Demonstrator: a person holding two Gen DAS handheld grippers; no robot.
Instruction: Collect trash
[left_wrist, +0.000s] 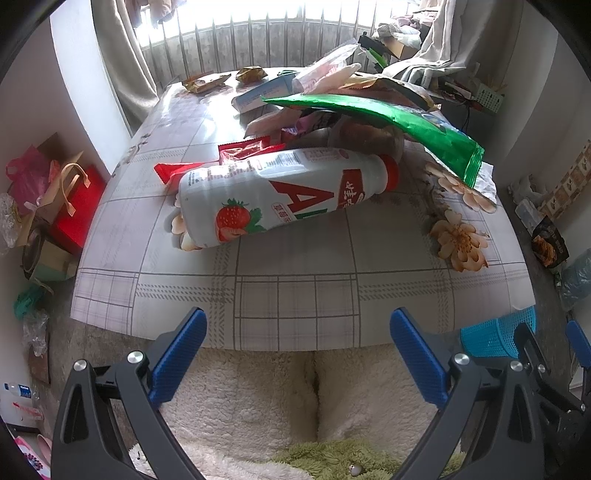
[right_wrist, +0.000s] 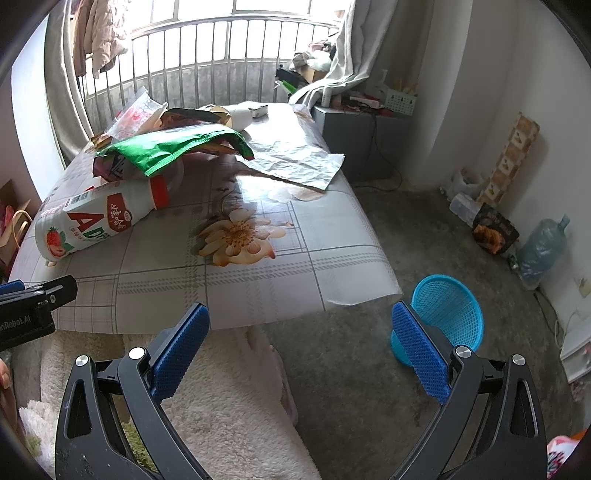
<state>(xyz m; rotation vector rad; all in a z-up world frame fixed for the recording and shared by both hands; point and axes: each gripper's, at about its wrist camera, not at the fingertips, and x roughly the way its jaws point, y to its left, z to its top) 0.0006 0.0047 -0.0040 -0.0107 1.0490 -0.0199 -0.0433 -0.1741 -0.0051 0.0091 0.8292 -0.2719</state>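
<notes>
On the table's (left_wrist: 295, 295) glossy plaid cloth, near its left front edge, a smooth white plastic bottle (left_wrist: 280, 195) lies on its side, red-capped, its label showing a strawberry and red "AD". Behind it, crinkled wrappers pile under a shiny green foil bag (left_wrist: 388, 118). Both the left gripper (left_wrist: 297, 354) and right gripper (right_wrist: 301, 350) hang empty off the front edge, ribbed blue jaws wide, a blue mesh basket (right_wrist: 447, 314) on the floor rightward.

Trash heaped on the bench, basket on the floor to its right

The bottle (left_wrist: 280, 195) lies on its side at the bench's (left_wrist: 295, 295) near-left part; the wrapper pile (left_wrist: 354, 110) sits just behind the bottle, overlapping its cap end; a flat sheet (right_wrist: 295, 158) lies right of the pile; the basket (right_wrist: 443, 317) stands on the floor off the bench's near-right corner
</notes>
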